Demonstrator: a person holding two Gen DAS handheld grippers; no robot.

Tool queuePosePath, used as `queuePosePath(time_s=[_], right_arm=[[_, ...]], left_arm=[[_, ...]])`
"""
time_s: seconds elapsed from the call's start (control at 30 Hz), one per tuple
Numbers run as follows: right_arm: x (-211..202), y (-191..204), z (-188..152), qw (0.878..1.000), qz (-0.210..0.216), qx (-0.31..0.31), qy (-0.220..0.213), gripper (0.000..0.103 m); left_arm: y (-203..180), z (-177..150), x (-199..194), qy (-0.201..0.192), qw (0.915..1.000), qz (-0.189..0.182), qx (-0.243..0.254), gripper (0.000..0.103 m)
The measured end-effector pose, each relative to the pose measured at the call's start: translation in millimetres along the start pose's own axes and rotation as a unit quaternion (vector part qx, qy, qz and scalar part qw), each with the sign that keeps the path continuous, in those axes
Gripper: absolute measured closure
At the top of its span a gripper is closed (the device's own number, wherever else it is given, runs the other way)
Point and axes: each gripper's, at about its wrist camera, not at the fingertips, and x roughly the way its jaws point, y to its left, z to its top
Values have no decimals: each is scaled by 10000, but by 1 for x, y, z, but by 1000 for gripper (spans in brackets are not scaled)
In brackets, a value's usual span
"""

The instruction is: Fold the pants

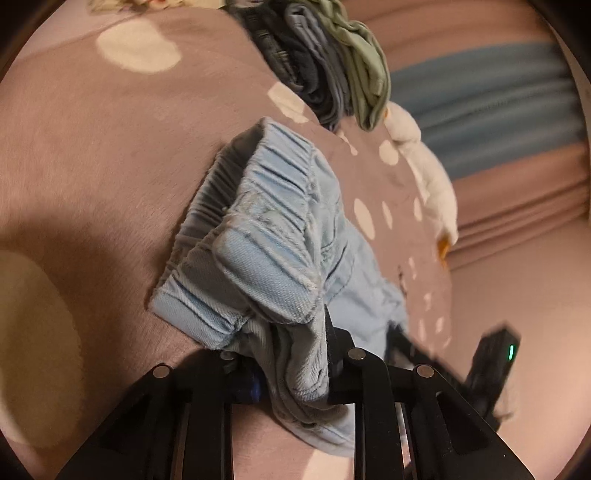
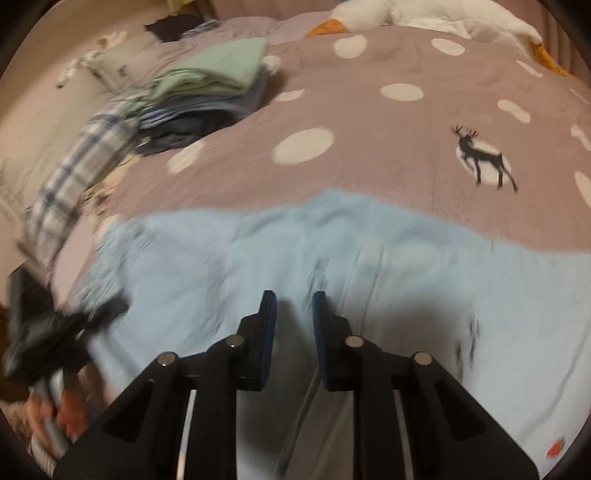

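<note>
Light blue pants [image 1: 266,236] with an elastic waistband lie on a mauve dotted bedspread [image 1: 92,155]. My left gripper [image 1: 291,354] is shut on a bunch of the pants' waistband fabric, which spills out between its fingers. In the right wrist view the pants [image 2: 369,266] spread flat across the bed. My right gripper [image 2: 294,306] is open, its jaws a small gap apart, just above the pants cloth and holding nothing. The right gripper [image 1: 491,369] also shows blurred at the lower right of the left wrist view.
A stack of folded clothes [image 2: 207,85] with a green piece on top sits at the back left of the bedspread [image 2: 406,147]; it also shows in the left wrist view [image 1: 332,66]. A white plush goose [image 2: 424,14] lies at the far edge. A plaid cloth [image 2: 77,166] hangs at the left.
</note>
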Motion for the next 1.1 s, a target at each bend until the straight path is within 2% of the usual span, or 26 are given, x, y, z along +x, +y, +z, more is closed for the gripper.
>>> queuePosePath(time_s=[0.1,0.23,0.33,0.47,0.57,0.67,0.73,0.8,0.83,0.87,0.9,0.93,0.97,1.07,1.1], right_arm=[[22,0,7,9994,-262,-51,227,96],[14,10,4,9979,-415,-248,427,97],[-10,28,-21,9958,-328,-487,709,93],[-37,44,-72,9937,-192,-626,911,93],[-58,45,-106,9934,-121,-654,937,92],[-69,39,-113,9945,32,-615,847,93],[-78,27,-107,9960,405,-219,767,92],[-98,6,-99,9961,803,240,261,93],[-104,-5,-96,9957,812,443,57,87],[-106,-18,-93,9944,766,728,-94,76],[-107,-32,-92,9918,727,1039,-157,71],[-106,-47,-93,9879,756,1339,-188,66],[-104,-56,-94,9843,814,1550,-203,66],[-103,-90,-107,9642,1259,2308,-346,65],[-101,-104,-113,9519,1476,2652,-430,63]], left_arm=[[-2,-2,-2,14,9998,72,180,81],[-8,0,-1,14,9991,177,379,81],[-13,-1,-2,35,9984,224,510,81],[-22,0,-3,48,9969,305,718,81],[-33,-1,-4,28,9951,375,917,81],[-51,-3,-7,-45,9915,446,1223,81],[-67,-3,-12,-128,9888,415,1431,81],[-88,-4,-18,-243,9841,345,1724,81],[-99,-5,-19,-289,9813,312,1880,81],[-112,-7,-20,-323,9776,266,2064,81],[-123,-10,-19,-342,9742,238,2219,81],[-138,-15,-17,-362,9691,202,2432,81],[-146,-19,-15,-352,9656,159,2570,81],[-176,-35,-2,-203,9512,60,3080,81],[-185,-42,5,-102,9455,44,3255,81]])
